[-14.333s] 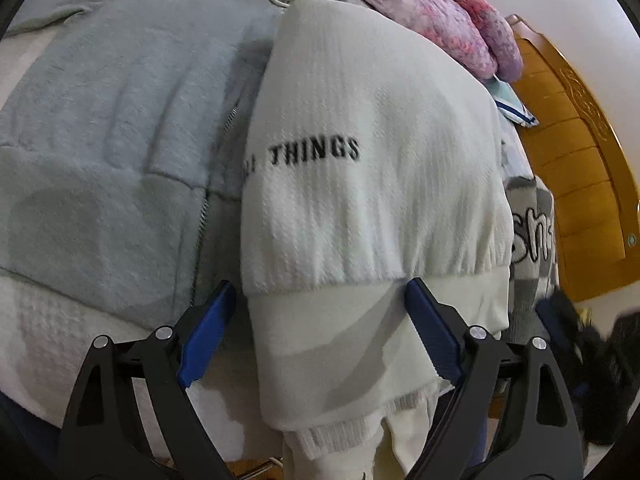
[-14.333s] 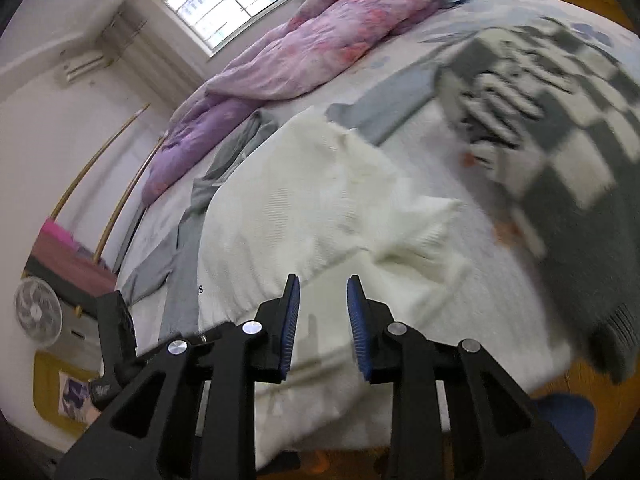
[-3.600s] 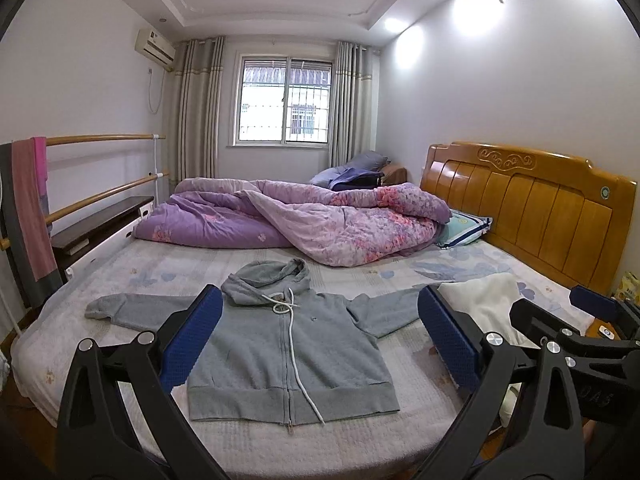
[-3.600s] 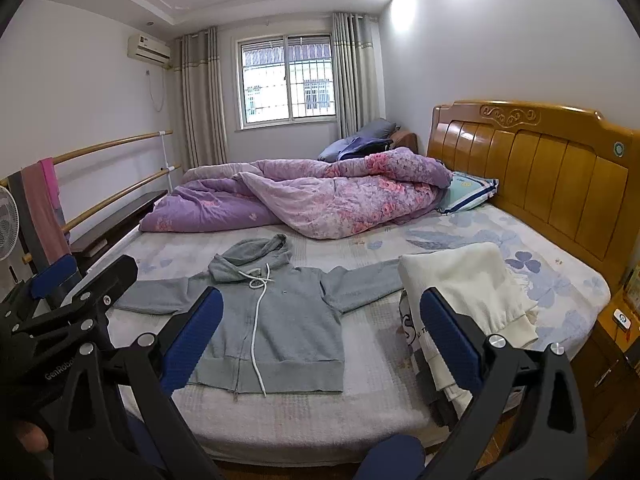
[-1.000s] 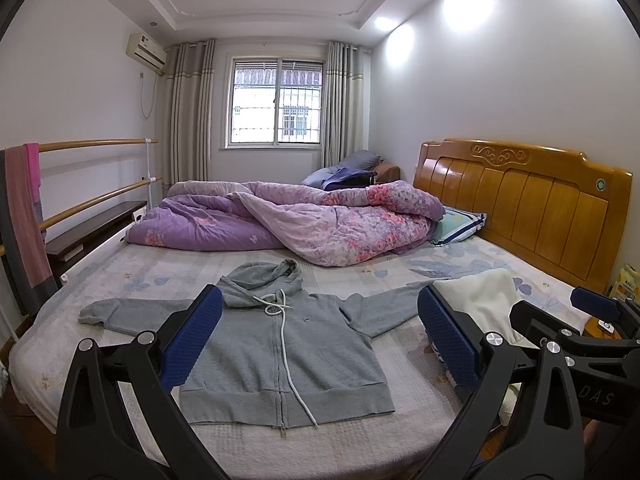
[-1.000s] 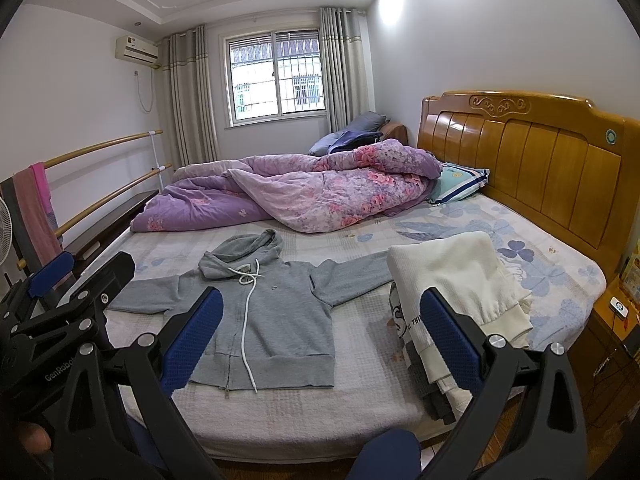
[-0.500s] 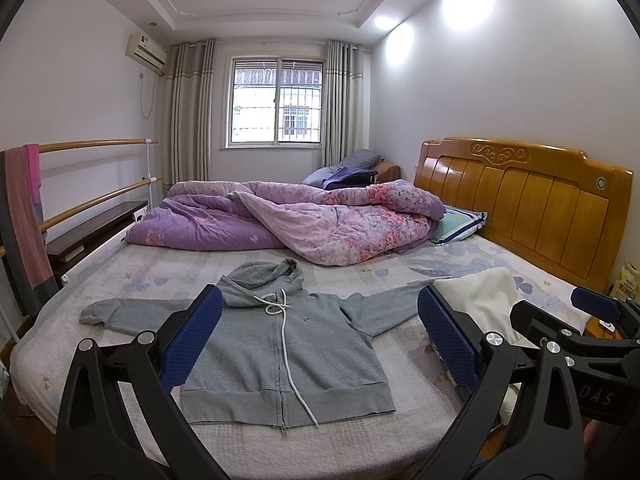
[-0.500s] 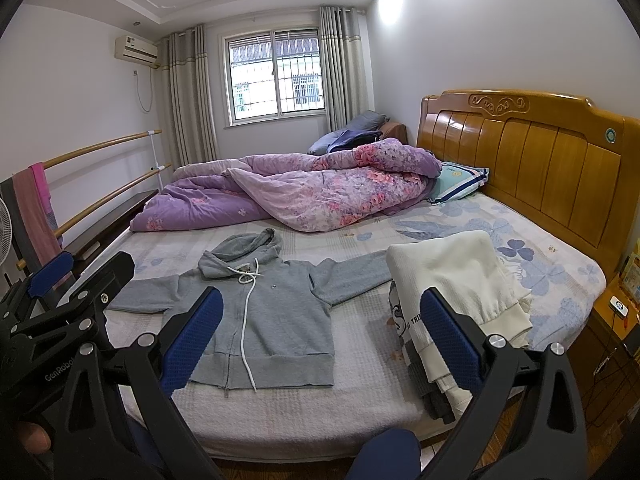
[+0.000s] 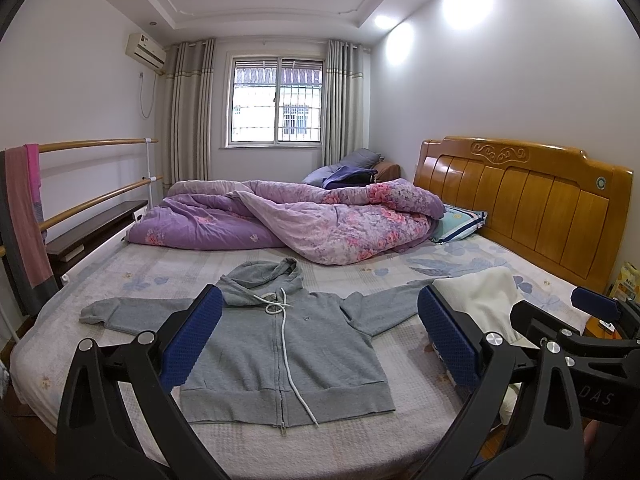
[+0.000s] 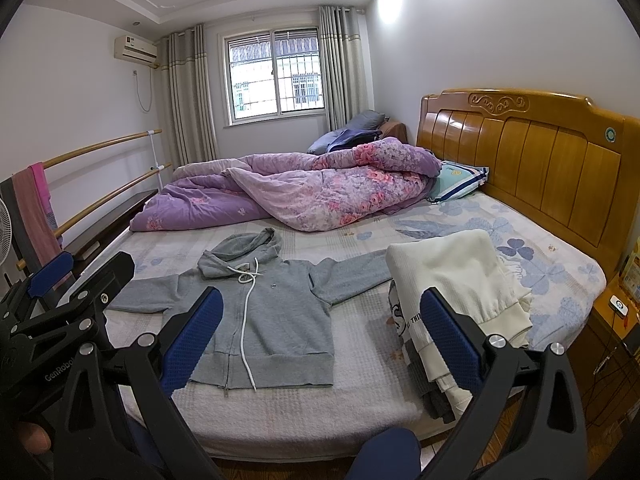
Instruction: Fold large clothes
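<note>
The grey hoodie lies flat on the bed, front up and zipped, both sleeves spread out to the sides, its hood toward the purple floral quilt and its hem toward the bed's near edge. A white drawstring trails down the hoodie's front. Beside the hoodie's sleeve on the headboard side sits a stack of folded clothes, a cream garment on top. The left tool is held back from the bed, short of the hoodie's hem, with its blue pads spread wide and nothing between them. The right tool is likewise back from the hoodie, its pads spread wide and gripping nothing.
</note>
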Motion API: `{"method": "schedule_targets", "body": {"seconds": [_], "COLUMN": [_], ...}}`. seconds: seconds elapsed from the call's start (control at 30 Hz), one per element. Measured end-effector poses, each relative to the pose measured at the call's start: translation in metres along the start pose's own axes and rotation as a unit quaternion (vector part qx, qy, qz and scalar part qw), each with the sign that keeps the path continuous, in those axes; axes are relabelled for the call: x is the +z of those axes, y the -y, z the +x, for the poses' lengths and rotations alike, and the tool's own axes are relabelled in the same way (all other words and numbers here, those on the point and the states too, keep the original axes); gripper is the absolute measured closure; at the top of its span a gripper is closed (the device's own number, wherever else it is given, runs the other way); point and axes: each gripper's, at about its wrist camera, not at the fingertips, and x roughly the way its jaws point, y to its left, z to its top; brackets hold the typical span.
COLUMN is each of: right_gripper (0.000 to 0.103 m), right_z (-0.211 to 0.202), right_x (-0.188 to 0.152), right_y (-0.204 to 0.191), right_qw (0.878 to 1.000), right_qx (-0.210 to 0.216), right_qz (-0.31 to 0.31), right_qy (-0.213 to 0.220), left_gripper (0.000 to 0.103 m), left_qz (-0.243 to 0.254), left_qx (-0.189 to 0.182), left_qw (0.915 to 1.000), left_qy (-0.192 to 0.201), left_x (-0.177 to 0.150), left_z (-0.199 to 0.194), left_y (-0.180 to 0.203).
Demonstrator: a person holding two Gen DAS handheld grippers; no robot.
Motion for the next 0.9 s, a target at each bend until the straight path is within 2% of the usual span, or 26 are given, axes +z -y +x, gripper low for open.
{"method": "schedule_targets", "body": {"seconds": [0.9], "right_gripper": [0.008], "right_z": [0.0007], "right_x": [-0.0002], "right_y": [0.0013], "right_qw": [1.0], "right_qx": [0.0], "right_qz": [-0.001], "right_qy": [0.0], "left_gripper": [0.005], "left_qz": [0.0], "left_qx": [-0.002], "left_qw": [1.0], "left_qy": [-0.001], "left_x": [0.0005], "left_z": [0.001], "left_y": [-0.0018]}}
